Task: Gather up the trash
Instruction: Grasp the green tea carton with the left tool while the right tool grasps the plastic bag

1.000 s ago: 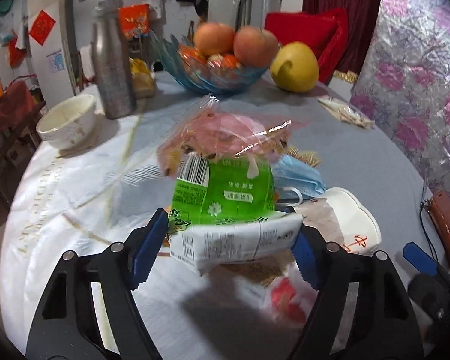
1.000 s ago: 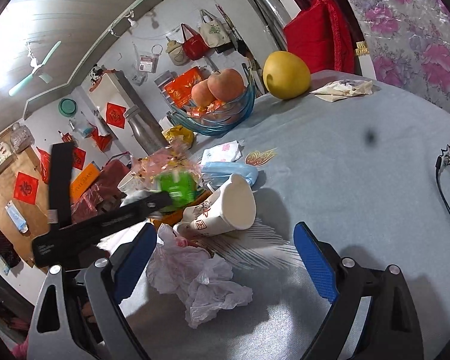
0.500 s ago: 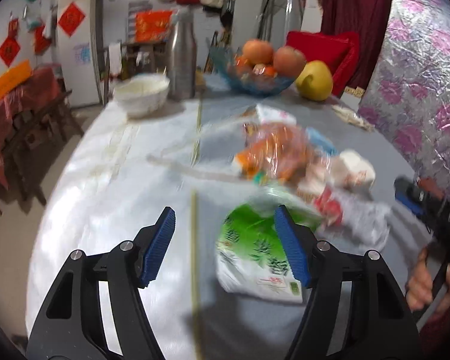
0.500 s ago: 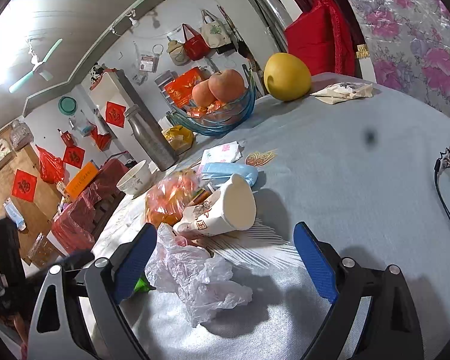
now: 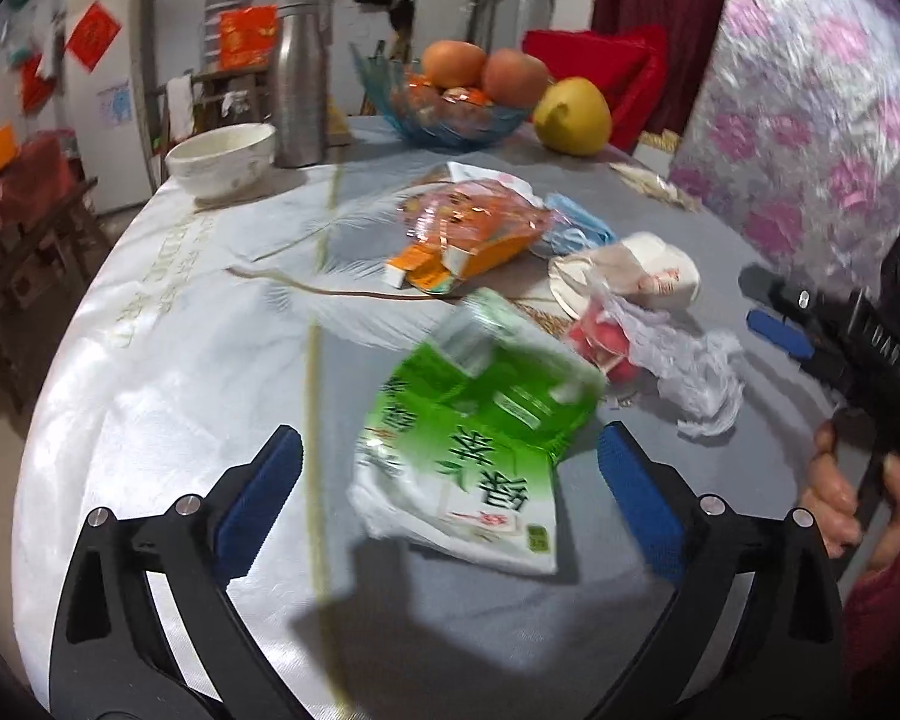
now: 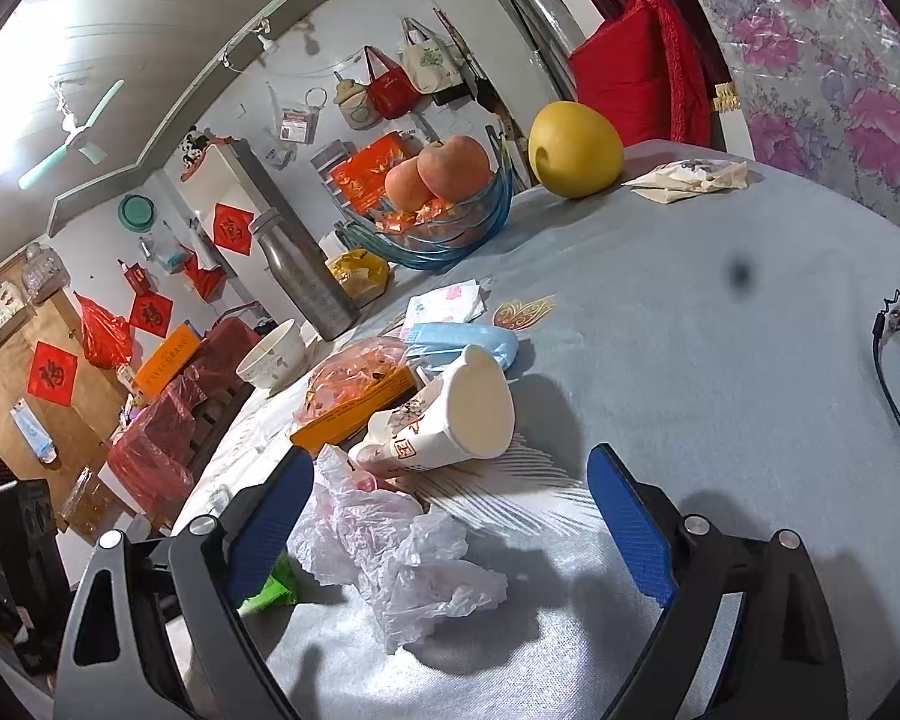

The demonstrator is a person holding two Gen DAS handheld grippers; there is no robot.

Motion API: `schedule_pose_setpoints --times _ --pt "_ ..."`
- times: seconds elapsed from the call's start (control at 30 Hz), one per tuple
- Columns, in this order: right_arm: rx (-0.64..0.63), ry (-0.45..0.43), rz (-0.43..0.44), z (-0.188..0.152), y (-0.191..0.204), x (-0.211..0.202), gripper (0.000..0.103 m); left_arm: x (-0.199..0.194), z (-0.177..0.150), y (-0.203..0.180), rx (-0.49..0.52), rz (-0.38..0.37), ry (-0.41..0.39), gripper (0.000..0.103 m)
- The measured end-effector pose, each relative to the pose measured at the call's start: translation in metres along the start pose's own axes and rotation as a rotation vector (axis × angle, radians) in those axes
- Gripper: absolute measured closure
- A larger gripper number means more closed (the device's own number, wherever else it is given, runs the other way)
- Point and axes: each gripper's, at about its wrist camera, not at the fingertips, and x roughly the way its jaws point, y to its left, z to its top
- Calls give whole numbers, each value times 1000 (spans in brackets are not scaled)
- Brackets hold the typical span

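A green and white package shows blurred over the tablecloth between the jaws of my left gripper, which are opening; neither blue pad touches it. Its green corner peeks past the right gripper's left finger. My right gripper stands open low over a crumpled clear plastic bag, not pressing on it. Beyond the bag lie a tipped paper cup, an orange box in clear wrap and a blue face mask. In the left wrist view the right gripper is held by a hand.
At the back of the round table stand a blue glass fruit bowl, a yellow pomelo, a steel bottle and a white bowl. A tissue packet lies by the mask. A black cable runs along the right edge.
My left gripper pulled the green package away from the trash pile towards the near side of the table, then its jaws spread and let it go. The right gripper stayed put.
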Motion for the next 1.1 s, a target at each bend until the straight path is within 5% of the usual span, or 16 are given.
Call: schedule_pose_setpoints --times 0.2,0.4,0.53,0.67,0.93,1.03,1.1 --pt "2 2 3 -1 1 0 12 36 13 -24 105 43 77 7" --pt "2 8 13 -1 1 1 12 63 18 -15 42 50 151 9" --pt "4 12 18 -1 1 2 12 48 19 1 -17 3 85 13" --pt "-12 19 15 -1 3 2 12 21 15 16 -49 38 5 13" --pt "-178 172 -32 -12 33 18 13 -20 7 50 -117 89 -70 13" --pt "-219 226 -78 -18 40 29 28 -26 4 59 -139 95 -80 13" --pt "-230 260 -80 -20 41 36 69 -28 1 64 -153 95 -83 13"
